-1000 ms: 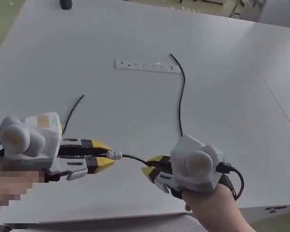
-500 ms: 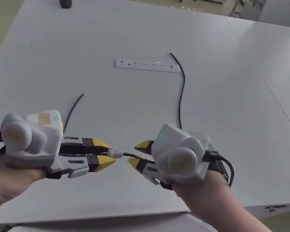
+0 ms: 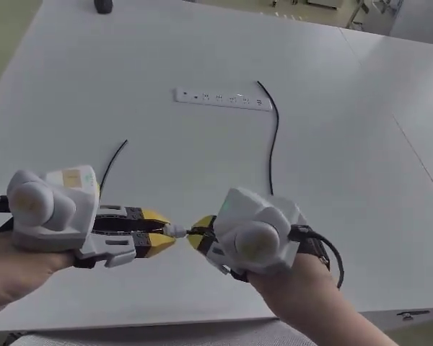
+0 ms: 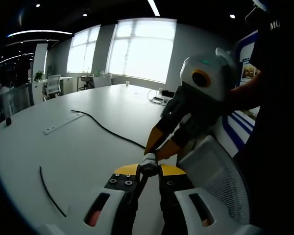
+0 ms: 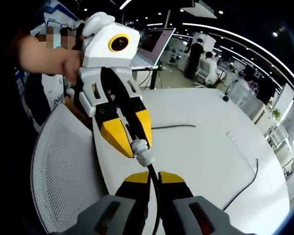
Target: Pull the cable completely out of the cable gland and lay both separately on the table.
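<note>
There are one worktop [image 3: 332, 180], one power strip [image 3: 222, 99], one small dark object [image 3: 103, 6], one cable gland [image 3: 175, 231], two black cables (long cable [image 3: 274, 144], short cable [image 3: 114, 162]) and two grippers (left hand-held gripper [image 3: 162, 235], right hand-held gripper [image 3: 197, 234])

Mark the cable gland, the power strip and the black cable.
cable gland [image 5: 143, 151]: right gripper view, pale body at the cable's end.
power strip [image 3: 220, 99]: head view, middle of the white bar.
cable [image 3: 275, 140]: head view, mid-length of the black line.
</note>
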### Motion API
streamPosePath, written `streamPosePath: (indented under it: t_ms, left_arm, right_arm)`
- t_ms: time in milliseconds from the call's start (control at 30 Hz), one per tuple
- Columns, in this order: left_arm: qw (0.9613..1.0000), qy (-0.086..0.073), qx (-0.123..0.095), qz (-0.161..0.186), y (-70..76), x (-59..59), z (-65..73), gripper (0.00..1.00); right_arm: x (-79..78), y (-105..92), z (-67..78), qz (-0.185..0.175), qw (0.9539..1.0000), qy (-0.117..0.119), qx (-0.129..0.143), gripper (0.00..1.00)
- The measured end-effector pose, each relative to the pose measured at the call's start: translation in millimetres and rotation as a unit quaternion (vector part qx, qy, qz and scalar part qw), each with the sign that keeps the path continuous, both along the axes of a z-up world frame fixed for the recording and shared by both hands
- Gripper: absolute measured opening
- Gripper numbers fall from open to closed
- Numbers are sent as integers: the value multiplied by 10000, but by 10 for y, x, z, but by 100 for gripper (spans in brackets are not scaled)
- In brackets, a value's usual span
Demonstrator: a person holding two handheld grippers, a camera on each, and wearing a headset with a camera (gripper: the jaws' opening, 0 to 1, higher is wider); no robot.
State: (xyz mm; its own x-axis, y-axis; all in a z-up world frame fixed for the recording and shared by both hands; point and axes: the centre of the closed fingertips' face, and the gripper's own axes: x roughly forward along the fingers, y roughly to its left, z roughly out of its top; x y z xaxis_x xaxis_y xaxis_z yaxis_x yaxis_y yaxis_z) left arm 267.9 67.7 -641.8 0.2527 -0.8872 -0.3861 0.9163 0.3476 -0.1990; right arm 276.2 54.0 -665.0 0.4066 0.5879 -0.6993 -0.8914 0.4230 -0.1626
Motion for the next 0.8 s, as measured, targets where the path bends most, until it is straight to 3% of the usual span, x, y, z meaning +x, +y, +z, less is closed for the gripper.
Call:
streamPosePath:
  t_ms: [333, 533, 800]
  left_arm:
    - [10000, -51, 32, -28, -28, 13, 21, 15]
    - [10000, -53, 42, -20, -17, 22, 18, 15]
    - [10000, -45, 7, 27, 9, 26, 38, 15]
  right_arm:
    - [34, -69, -3, -359, 9989, 177, 250, 0]
    - [47, -188, -83, -655, 9966, 393, 315, 0]
    - [80, -389, -235, -1385, 9833, 974, 663, 0]
